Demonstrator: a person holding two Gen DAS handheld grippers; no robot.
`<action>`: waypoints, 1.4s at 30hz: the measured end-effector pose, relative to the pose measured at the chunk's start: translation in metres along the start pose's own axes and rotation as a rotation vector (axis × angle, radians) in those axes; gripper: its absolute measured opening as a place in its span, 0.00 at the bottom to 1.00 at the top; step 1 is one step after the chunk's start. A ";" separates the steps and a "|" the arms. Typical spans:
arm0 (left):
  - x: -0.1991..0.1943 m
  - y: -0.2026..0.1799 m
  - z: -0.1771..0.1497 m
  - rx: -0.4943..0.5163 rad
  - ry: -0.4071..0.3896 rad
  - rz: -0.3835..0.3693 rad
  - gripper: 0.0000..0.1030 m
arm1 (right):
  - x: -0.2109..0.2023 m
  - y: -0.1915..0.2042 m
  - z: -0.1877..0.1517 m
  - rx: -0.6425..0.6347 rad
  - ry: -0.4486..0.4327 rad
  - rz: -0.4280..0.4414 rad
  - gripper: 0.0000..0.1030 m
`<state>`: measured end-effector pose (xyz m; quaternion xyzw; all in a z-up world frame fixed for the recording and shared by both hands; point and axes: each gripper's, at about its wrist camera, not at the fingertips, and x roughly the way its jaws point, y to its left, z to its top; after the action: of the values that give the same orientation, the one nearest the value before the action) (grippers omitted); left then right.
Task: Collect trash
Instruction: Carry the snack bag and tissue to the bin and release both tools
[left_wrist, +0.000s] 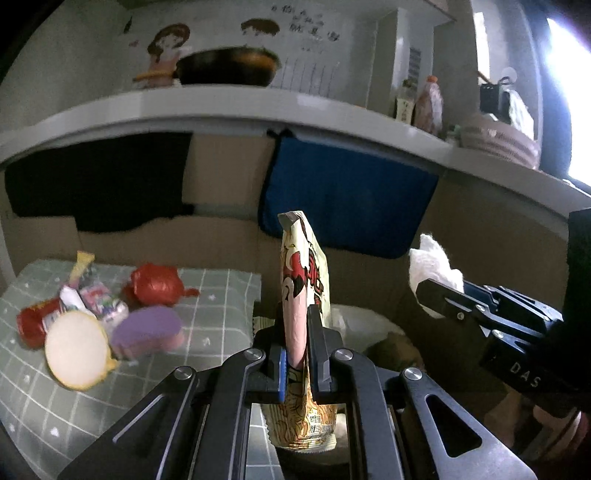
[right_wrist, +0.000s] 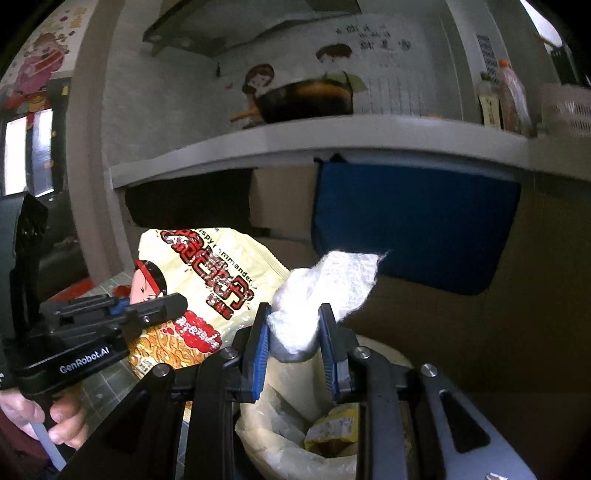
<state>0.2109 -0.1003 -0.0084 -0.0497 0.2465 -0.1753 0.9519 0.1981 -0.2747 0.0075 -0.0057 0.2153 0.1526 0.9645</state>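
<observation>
My left gripper (left_wrist: 295, 332) is shut on a cream and red noodle snack bag (left_wrist: 304, 280), held upright and edge-on; the bag also shows in the right wrist view (right_wrist: 207, 280). My right gripper (right_wrist: 293, 332) is shut on a crumpled white paper tissue (right_wrist: 325, 291), held above a bin lined with a pale plastic bag (right_wrist: 280, 435) that holds yellow wrappers. In the left wrist view the right gripper (left_wrist: 443, 295) and the tissue (left_wrist: 432, 262) are to the right of the snack bag. More trash lies on the green checked mat (left_wrist: 37, 398): a red bag (left_wrist: 155, 284), wrappers (left_wrist: 96, 295).
A round white disc (left_wrist: 75, 349) and a purple oval piece (left_wrist: 147, 328) lie on the mat. A white counter (left_wrist: 221, 107) overhead carries a black pan (left_wrist: 225, 66) and bottles (left_wrist: 428, 103). A blue cloth (left_wrist: 351, 199) hangs below it against cardboard.
</observation>
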 end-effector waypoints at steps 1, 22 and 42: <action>0.005 0.000 -0.002 -0.006 0.006 0.006 0.09 | 0.004 -0.002 0.000 0.003 0.006 0.000 0.23; 0.088 0.019 -0.023 -0.131 0.101 -0.058 0.09 | 0.067 -0.047 -0.031 0.105 0.122 -0.027 0.23; 0.078 0.054 -0.029 -0.201 0.191 -0.142 0.44 | 0.085 -0.045 -0.050 0.110 0.165 -0.024 0.46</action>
<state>0.2773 -0.0784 -0.0789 -0.1451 0.3481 -0.2205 0.8995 0.2640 -0.2964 -0.0756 0.0319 0.3021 0.1281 0.9441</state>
